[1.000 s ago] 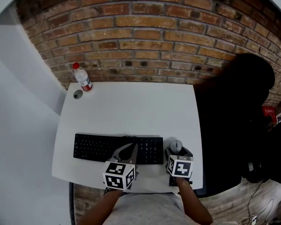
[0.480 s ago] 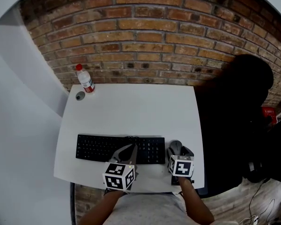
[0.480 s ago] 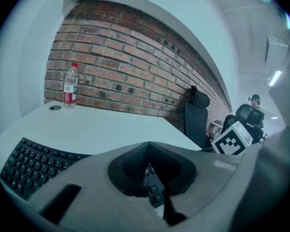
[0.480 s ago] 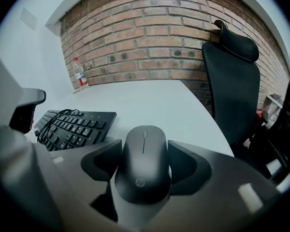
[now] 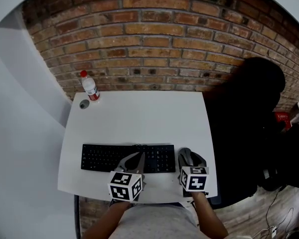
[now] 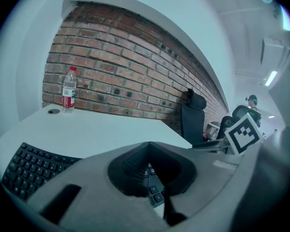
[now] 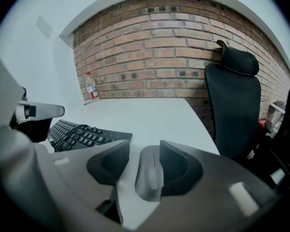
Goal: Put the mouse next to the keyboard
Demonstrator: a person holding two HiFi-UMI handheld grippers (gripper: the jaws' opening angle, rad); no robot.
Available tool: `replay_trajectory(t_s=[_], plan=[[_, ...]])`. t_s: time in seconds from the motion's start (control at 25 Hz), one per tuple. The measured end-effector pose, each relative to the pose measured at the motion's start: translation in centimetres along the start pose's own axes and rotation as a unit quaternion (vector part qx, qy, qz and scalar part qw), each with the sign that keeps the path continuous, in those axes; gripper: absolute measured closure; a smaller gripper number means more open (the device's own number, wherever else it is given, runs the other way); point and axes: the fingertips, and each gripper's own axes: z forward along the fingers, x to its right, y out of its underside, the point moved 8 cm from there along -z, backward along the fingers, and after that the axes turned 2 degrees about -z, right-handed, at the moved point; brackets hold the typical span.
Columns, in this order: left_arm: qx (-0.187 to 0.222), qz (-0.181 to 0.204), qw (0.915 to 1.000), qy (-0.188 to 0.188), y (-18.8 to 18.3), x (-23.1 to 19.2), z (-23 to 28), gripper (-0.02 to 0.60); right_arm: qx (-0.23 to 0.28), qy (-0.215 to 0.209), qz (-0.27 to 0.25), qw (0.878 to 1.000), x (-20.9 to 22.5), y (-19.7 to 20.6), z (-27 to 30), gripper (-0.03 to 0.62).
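A grey mouse [image 7: 150, 175] lies on the white table [image 5: 139, 118] just right of the black keyboard [image 5: 104, 157], near the table's front right corner. My right gripper [image 7: 145, 147] straddles the mouse [image 5: 186, 156] and its jaws are closing. The right pad lies against the mouse's side, while a thin strip of table still shows at the left pad. My left gripper [image 5: 139, 157] hovers over the right part of the keyboard [image 6: 34, 166]. Its fingertips meet, with nothing held, and keys show through the hollow behind them.
A water bottle [image 5: 90, 86] with a red cap stands at the table's far left corner, with a small round cap [image 5: 83, 103] beside it. A black office chair [image 7: 234, 105] stands off the table's right edge. A brick wall runs behind.
The right gripper has come forward so that the mouse, earlier ahead of its tips, now lies between the jaws, which have narrowed. The left gripper has stayed put.
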Motion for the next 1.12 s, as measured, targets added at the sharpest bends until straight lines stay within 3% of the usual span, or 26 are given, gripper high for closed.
replay_trajectory(t_s=[0.48,0.84,1.12], plan=[[0.021,0.009,0.9997,0.010,-1.1,-0.3,-1.7,0.586,0.121,-0.045,-0.026,0.991,-4.5,-5.1,-4.4,0.583],[0.059,0.017,0.9981,-0.003,-3.2,-0.8,-3.3,0.586,0.183,-0.092,-0.064,0.977,-7.2,-7.5,-5.9,0.585],[0.079,0.021,0.9965,-0.017,-4.3,-1.4,-4.0,0.586,0.199,-0.114,-0.090,0.969,-8.1,-8.2,-5.9,0.585]])
